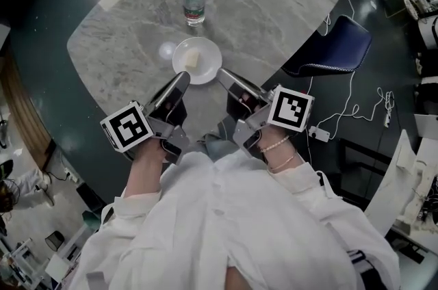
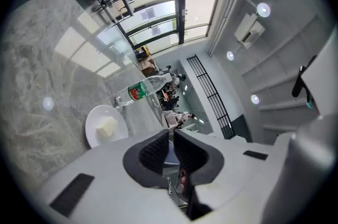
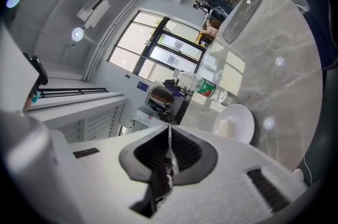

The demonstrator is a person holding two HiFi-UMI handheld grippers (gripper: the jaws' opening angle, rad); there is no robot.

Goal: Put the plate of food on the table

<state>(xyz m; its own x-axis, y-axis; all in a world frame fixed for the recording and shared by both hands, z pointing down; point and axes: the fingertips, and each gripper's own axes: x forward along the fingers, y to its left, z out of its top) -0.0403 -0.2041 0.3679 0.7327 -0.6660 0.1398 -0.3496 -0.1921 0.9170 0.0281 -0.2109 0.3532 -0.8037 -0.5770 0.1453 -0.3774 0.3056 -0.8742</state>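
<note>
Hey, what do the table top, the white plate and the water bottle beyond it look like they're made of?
Table top: probably polished marble or a marble-look slab, with grey veining and lamp reflections.
Plate: likely glazed ceramic, plain glossy white; melamine is possible.
Bottle: clear plastic, see-through walls, green cap.

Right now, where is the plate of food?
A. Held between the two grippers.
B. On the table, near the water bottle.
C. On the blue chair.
B: the plate rests on the table, close to the bottle, and nothing grips it.
</note>
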